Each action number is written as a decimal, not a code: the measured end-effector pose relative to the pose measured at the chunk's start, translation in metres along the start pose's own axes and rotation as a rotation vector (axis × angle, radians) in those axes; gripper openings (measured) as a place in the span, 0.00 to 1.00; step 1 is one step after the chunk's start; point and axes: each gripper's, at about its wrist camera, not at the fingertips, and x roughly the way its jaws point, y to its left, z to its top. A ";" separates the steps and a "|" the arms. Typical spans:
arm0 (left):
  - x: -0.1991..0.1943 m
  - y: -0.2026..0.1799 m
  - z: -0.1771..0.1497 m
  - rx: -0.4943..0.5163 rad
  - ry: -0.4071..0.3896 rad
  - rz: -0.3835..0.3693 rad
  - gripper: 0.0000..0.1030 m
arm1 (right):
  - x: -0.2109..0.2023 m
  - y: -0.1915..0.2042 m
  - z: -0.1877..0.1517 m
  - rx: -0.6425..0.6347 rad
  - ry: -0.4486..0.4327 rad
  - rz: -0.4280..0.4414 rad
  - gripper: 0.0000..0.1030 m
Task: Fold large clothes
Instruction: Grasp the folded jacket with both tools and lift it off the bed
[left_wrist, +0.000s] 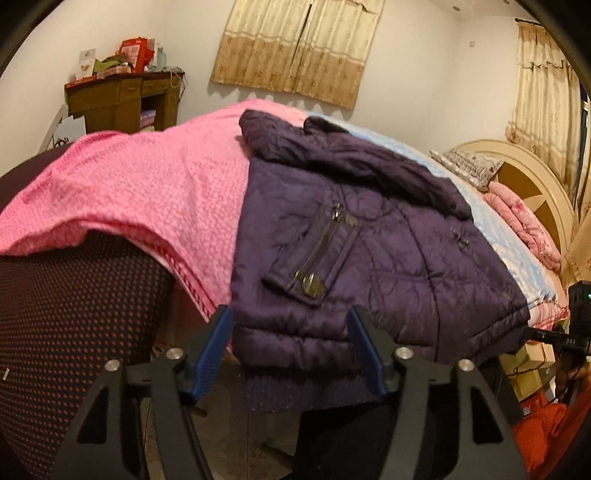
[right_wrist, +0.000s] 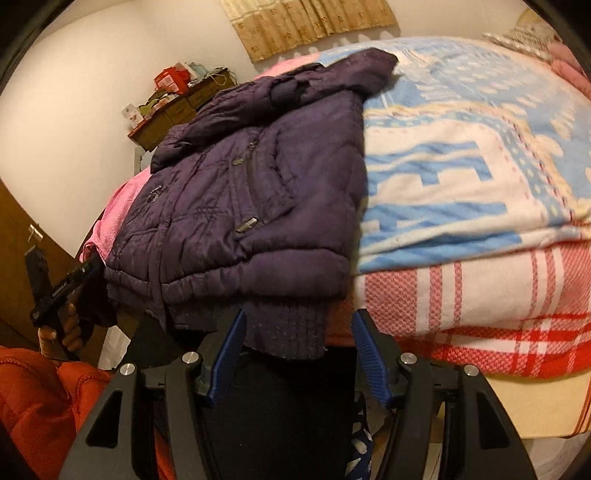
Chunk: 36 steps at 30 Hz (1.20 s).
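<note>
On the bed (right_wrist: 461, 295), at its near edge, lies a dark purple padded jacket (left_wrist: 369, 236), roughly folded, its knitted hem (left_wrist: 295, 391) hanging over the edge toward both grippers. To one side of the jacket a pink blanket (left_wrist: 147, 184) covers the bed; to the other side lies a blue-and-white patterned blanket (right_wrist: 461, 147), with a red-and-white checked sheet (right_wrist: 480, 314) below it on the side of the bed. A zipped pocket (left_wrist: 317, 251) faces up on the jacket's front.

The left gripper (left_wrist: 291, 354) sits at the jacket's hanging hem with its blue fingers (left_wrist: 214, 350) apart; the hem fills the gap between them, but whether the pads press on it I cannot tell. The right gripper (right_wrist: 299, 354) is at the same hem further along, fingers (right_wrist: 365, 354) apart, the knit edge beside one finger and the other clear of it (not gripped). Past the jacket, against the far wall, stands a wooden cabinet (left_wrist: 122, 99) under piled boxes, and curtains (left_wrist: 295, 48) hang behind the bed.
</note>
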 end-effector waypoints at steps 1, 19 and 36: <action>0.001 0.002 -0.001 -0.003 0.010 -0.008 0.62 | 0.002 -0.004 -0.001 0.020 0.003 0.010 0.57; 0.007 0.009 -0.016 -0.042 0.107 -0.081 0.76 | 0.020 0.009 0.005 0.017 0.034 0.135 0.51; -0.008 0.016 -0.007 -0.091 0.009 -0.193 0.16 | -0.007 0.000 0.031 0.119 -0.016 0.438 0.12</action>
